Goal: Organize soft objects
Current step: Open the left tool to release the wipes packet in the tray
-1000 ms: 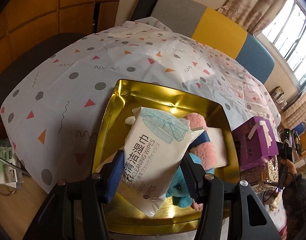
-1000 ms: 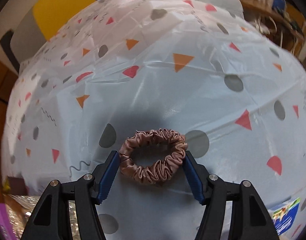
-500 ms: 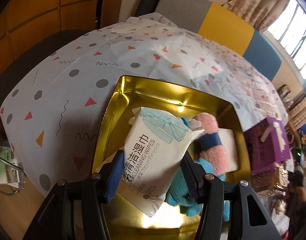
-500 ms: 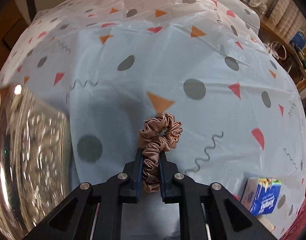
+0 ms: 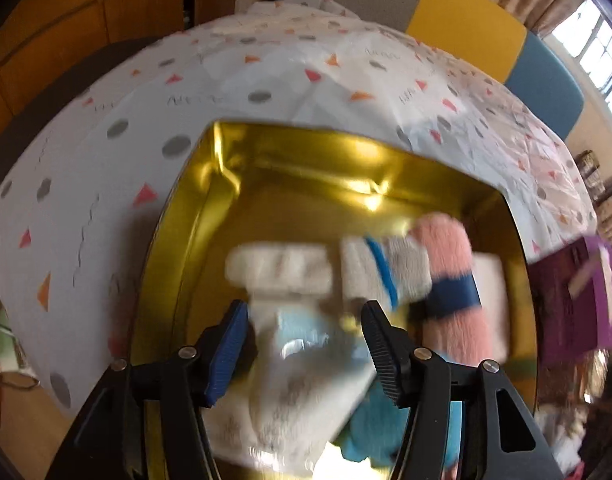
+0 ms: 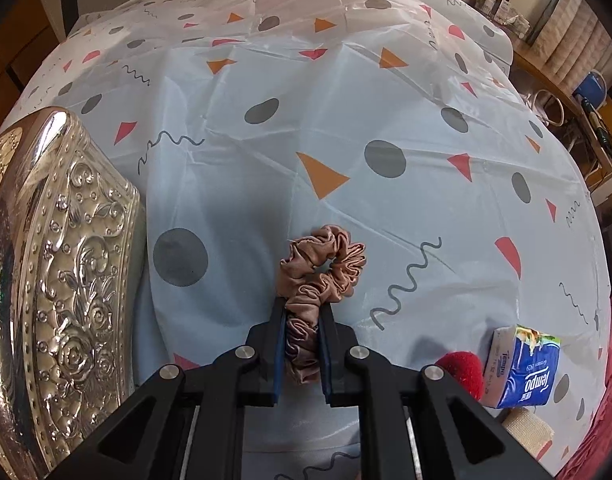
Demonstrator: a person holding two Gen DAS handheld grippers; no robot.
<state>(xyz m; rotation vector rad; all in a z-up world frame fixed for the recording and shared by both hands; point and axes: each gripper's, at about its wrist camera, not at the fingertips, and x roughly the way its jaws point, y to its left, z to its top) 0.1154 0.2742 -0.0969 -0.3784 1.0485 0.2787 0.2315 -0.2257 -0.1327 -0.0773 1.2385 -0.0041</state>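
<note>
Left claw [image 5: 304,338] now wide; wet-wipes pack [image 5: 302,376] released, blurred, in gold tin [image 5: 194,216]. Right claw [image 6: 303,330] stays clamped on brown scrunchie [image 6: 320,268], embossed lid [image 6: 58,264] at 9 o'clock. Patterned worktop cloth [image 6: 346,120].

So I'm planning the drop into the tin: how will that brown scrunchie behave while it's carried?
The scrunchie is probably floppy: the right tool squeezes it nearly flat. It looks light, its loop holding up unsupported. The satin-like sheen suggests it may slip.
</note>
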